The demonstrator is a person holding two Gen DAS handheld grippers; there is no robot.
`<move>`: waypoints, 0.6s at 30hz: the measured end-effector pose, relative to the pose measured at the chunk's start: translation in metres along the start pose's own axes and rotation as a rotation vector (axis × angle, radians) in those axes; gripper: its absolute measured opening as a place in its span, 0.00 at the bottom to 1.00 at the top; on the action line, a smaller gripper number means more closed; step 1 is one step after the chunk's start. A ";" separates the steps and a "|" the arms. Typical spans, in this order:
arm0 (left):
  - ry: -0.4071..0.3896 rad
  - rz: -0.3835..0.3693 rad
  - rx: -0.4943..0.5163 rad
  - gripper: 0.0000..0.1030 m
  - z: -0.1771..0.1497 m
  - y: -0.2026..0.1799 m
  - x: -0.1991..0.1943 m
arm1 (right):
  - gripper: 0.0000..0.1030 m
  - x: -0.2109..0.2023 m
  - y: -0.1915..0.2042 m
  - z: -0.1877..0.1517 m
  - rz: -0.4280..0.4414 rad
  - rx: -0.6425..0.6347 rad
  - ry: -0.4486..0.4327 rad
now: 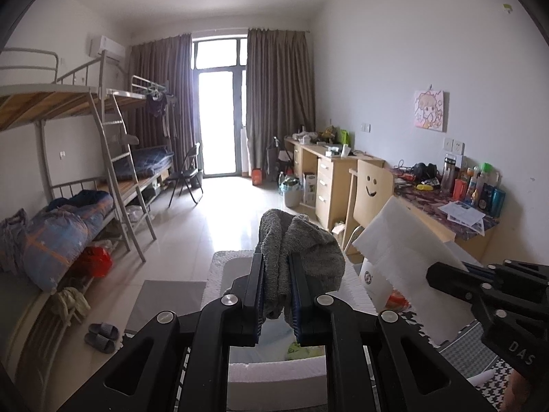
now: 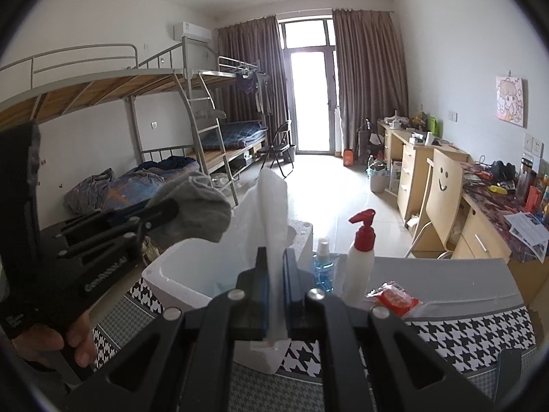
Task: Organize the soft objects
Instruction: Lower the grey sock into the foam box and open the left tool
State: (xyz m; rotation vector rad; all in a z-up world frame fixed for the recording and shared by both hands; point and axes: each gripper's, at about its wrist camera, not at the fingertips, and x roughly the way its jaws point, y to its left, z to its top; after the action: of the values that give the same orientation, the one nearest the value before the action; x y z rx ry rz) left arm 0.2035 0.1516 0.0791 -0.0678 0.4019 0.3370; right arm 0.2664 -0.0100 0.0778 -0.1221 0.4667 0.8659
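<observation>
My left gripper (image 1: 276, 261) is shut on a grey knitted sock (image 1: 308, 250), which bulges above and to the right of the fingers. It hangs over an open white foam box (image 1: 274, 372). In the right wrist view the same sock (image 2: 202, 206) sits in the left gripper (image 2: 168, 211), above the foam box (image 2: 168, 276). My right gripper (image 2: 274, 264) is shut on a thin white foam sheet (image 2: 272, 206) that stands upright between its fingers. In the left wrist view that sheet (image 1: 405, 240) rises at the right, held by the right gripper (image 1: 442, 273).
A blue spray bottle (image 2: 322, 269), a white pump bottle with a red top (image 2: 360, 257) and a red packet (image 2: 393, 297) stand beside the box on a houndstooth cloth (image 2: 463, 336). A hand (image 2: 79, 340) holds the left gripper. Bunk beds line the left wall, desks the right.
</observation>
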 end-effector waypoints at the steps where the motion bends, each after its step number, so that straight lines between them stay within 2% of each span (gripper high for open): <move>1: 0.007 -0.005 -0.001 0.14 -0.001 0.001 0.002 | 0.10 0.001 0.000 0.000 -0.004 -0.001 0.002; 8: 0.054 -0.018 -0.013 0.17 -0.002 0.007 0.025 | 0.10 0.006 -0.002 0.000 -0.025 0.006 0.015; 9: 0.063 -0.014 -0.009 0.25 -0.002 0.007 0.028 | 0.10 0.006 -0.003 -0.001 -0.027 0.006 0.016; 10: 0.074 -0.009 -0.008 0.41 -0.004 0.008 0.031 | 0.10 0.006 -0.003 0.000 -0.030 0.009 0.015; 12: 0.070 -0.012 -0.026 0.60 -0.006 0.012 0.029 | 0.10 0.006 -0.003 0.001 -0.032 0.011 0.014; 17: 0.055 0.006 -0.034 0.65 -0.005 0.019 0.019 | 0.10 0.006 -0.001 0.001 -0.038 0.009 0.011; 18: 0.051 0.011 -0.040 0.70 -0.004 0.021 0.017 | 0.10 0.006 0.000 0.001 -0.036 0.009 0.012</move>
State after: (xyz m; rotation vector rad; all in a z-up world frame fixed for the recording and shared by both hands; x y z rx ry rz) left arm 0.2094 0.1763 0.0689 -0.1132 0.4461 0.3545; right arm 0.2704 -0.0057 0.0763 -0.1266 0.4783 0.8283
